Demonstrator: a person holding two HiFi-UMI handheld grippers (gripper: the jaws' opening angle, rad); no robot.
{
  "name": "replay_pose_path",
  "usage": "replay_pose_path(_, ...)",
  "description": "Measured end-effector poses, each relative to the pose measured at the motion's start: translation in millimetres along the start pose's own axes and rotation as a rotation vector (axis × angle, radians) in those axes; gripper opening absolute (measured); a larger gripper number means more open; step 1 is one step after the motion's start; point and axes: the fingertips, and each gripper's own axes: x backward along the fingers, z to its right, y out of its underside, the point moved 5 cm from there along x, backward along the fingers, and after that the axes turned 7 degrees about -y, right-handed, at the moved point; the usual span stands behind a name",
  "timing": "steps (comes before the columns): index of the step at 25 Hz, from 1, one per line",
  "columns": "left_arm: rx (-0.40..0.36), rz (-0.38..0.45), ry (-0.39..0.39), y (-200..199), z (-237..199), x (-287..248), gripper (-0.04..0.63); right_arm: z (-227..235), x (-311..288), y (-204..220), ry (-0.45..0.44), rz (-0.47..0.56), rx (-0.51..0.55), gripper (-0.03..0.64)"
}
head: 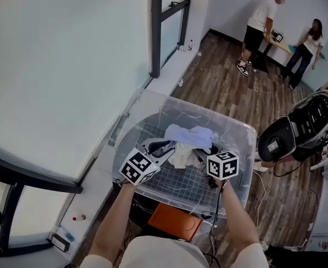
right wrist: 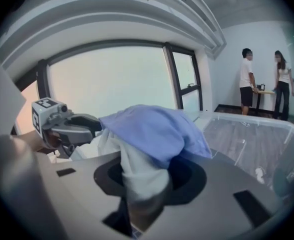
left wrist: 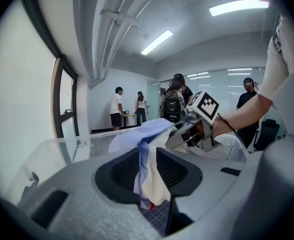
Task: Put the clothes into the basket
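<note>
A clear plastic basket (head: 239, 128) with a grid floor stands below me by the window. Over it hangs a bundle of clothes: a light blue garment (head: 189, 135) on top of a cream one (head: 182, 157). My left gripper (head: 165, 148) is shut on the bundle's left side. In the left gripper view, blue and cream cloth (left wrist: 148, 176) is pinched between the jaws. My right gripper (head: 207, 154) is shut on the bundle's right side. In the right gripper view, the blue garment (right wrist: 157, 129) drapes over cream cloth (right wrist: 137, 181) caught in the jaws. The other gripper shows in each gripper view: the right gripper (left wrist: 197, 126) and the left gripper (right wrist: 62, 124).
A large window (head: 58, 77) with a white sill (head: 97, 188) runs along the left. An orange object (head: 174, 221) lies under the basket's near end, among cables. A black-and-white device (head: 306, 124) stands at the right. Two people (head: 261, 27) stand at a small table at the far end.
</note>
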Motion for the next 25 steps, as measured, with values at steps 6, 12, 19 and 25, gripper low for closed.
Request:
replay_pose_path(6,0.028,0.055,-0.032,-5.1,-21.5,11.4,0.115,21.3,-75.8,43.3,0.016,-0.189,0.049,0.149)
replay_pose_path(12,0.028,0.042,-0.05,-2.7,-33.1,16.3,0.115,12.6,-99.5,60.1,-0.018,-0.254,0.063,0.149)
replay_pose_path(19,0.027,0.037,-0.061,-5.3,-28.6,18.6,0.115,3.6,-99.7,71.7,-0.091,-0.313,0.109,0.22)
replay_pose_path(25,0.026,0.037,-0.061,-9.3,-26.1,19.2,0.115,7.6,-99.4,87.7,-0.054,-0.395,0.155,0.505)
